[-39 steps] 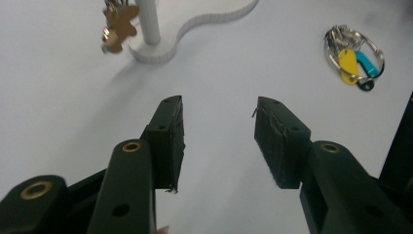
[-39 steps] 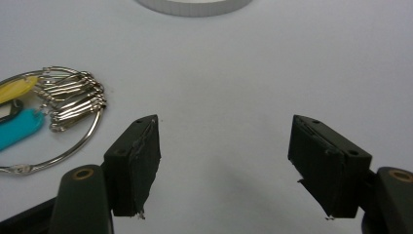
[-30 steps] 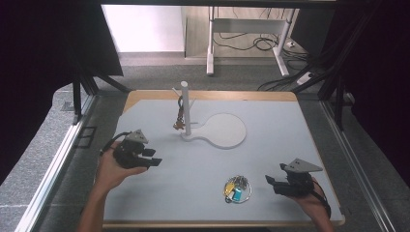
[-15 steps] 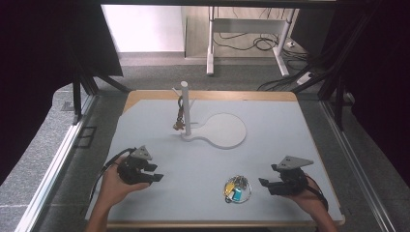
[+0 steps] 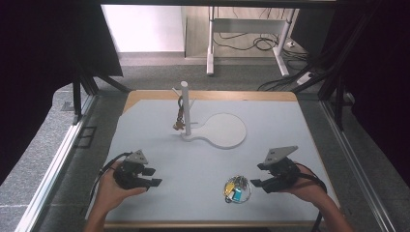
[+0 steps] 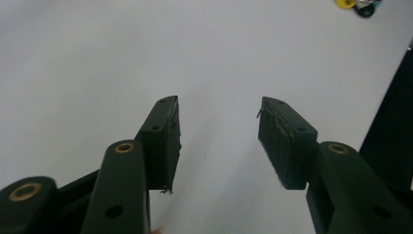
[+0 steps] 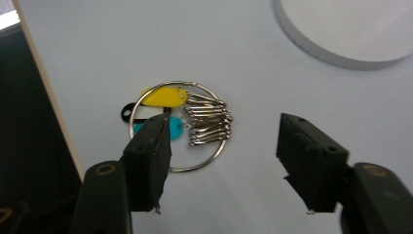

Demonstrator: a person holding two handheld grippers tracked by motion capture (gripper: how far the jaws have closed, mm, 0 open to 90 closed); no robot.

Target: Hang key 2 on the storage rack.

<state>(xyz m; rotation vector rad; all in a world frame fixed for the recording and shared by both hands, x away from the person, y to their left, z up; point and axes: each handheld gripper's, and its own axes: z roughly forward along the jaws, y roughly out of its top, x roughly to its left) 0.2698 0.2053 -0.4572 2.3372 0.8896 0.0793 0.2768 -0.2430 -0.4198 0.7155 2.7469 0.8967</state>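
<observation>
A metal key ring with yellow, teal and black tags and several small clips lies flat on the white table near its front edge. My right gripper is open just to the right of it, its jaws pointing at the ring, the left jaw over the tags. My left gripper is open at the front left, low over bare table with nothing between its jaws. A white stand with an upright post and round base sits mid-table; a small bunch of keys hangs from its peg.
The wooden front edge of the table runs just below both hands. Dark frame rails flank the table on both sides. Cables lie on the floor beyond the far edge. The ring's tags peek in at the left gripper view's top right.
My left gripper has drawn back from mid-left toward the front edge. My right gripper has edged left, closer to the key ring. The ring and stand have stayed put.
</observation>
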